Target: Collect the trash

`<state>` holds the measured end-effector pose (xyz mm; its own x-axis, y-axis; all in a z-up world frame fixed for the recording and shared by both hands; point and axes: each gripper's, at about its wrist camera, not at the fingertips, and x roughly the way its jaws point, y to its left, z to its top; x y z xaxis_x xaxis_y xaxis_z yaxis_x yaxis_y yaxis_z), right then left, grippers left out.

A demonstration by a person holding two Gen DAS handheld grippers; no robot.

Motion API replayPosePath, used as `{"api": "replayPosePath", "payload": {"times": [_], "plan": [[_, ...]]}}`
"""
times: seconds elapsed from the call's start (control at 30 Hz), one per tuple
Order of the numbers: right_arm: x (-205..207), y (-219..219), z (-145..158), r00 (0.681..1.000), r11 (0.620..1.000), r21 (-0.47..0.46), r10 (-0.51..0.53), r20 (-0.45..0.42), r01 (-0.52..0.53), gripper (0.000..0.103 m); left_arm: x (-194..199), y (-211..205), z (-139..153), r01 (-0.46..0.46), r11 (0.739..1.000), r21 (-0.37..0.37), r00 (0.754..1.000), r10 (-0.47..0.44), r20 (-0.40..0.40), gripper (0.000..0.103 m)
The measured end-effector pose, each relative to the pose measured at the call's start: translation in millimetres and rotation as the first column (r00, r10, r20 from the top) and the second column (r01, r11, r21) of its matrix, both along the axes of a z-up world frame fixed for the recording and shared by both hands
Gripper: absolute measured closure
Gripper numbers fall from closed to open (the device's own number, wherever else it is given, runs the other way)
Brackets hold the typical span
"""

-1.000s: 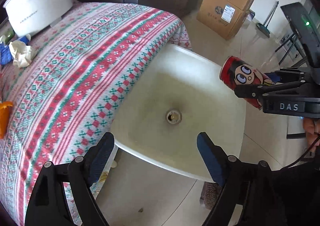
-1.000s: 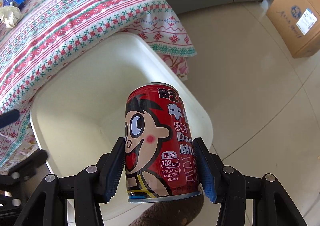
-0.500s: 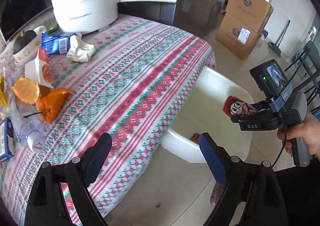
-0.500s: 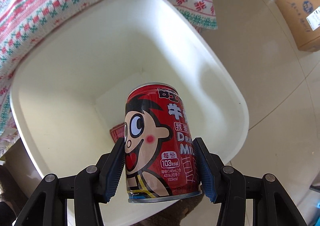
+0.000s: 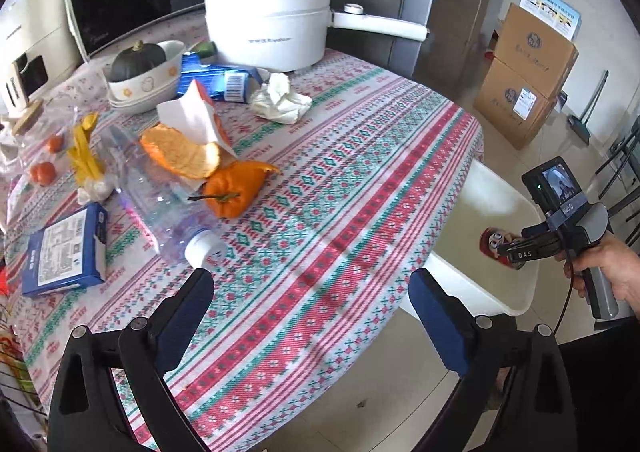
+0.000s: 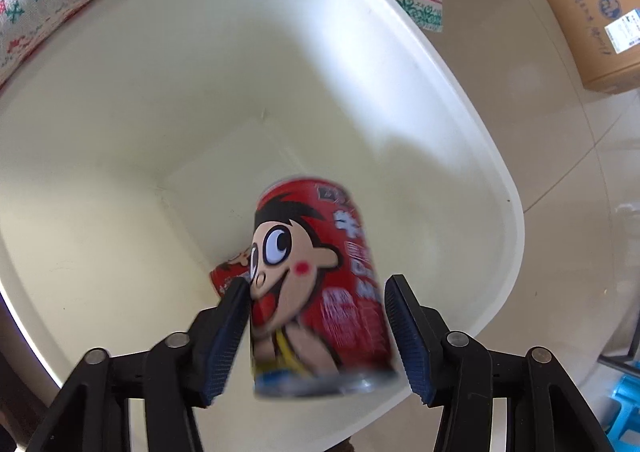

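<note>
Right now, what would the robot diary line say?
right gripper: red can between fingers, blurred, grip unclear | over: white bin | left gripper: open, empty

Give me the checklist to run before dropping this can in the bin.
1. Can above the bin opening: ok.
2. Right hand-held gripper firm on the can: cannot tell, can and one finger are blurred.
3. Room in the bin: ok, only one red item on its floor.
4. Left hand-held gripper open and empty for the next pick: ok.
5. Table trash all collected: not ok, tissue, peel and bottle lie on the cloth.
</note>
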<state>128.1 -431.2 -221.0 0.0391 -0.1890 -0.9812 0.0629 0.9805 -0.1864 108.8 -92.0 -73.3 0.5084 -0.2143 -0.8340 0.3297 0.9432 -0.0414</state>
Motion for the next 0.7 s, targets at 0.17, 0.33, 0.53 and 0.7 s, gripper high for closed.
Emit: {"api": "replayPosePath", "payload": {"times": [0.17,0.33,0.53,0.7], "plan": [[7.6,5.3,23.9,0.996,0.999,0.024,-0.024,0.081,0.023,0.026,1.5,43.8,2.7,-0.111,0.994,-0.013,0.994,0.111,0.002,0.0],[13.4,28.6,65.4,0.978,0.995,0.1,-0.036,0.204,0.016,0.025,5.1,92.6,5.8,-0.244,0.969,-0.046,0.97,0.245,0.004,0.0],[13.0,83.5,119.6,0.934,0.982,0.16,0.033,0.356,-0.096,0.02,8.5,149.8,7.9,-0.376,0.923,-0.081,0.926,0.378,0.012,0.0],[13.1,125.6,147.9,0.894,0.964,0.166,0.116,0.432,-0.205,0.017,10.6,192.3,8.2,-0.44,0.896,-0.056,0.895,0.443,0.049,0.0]]}}
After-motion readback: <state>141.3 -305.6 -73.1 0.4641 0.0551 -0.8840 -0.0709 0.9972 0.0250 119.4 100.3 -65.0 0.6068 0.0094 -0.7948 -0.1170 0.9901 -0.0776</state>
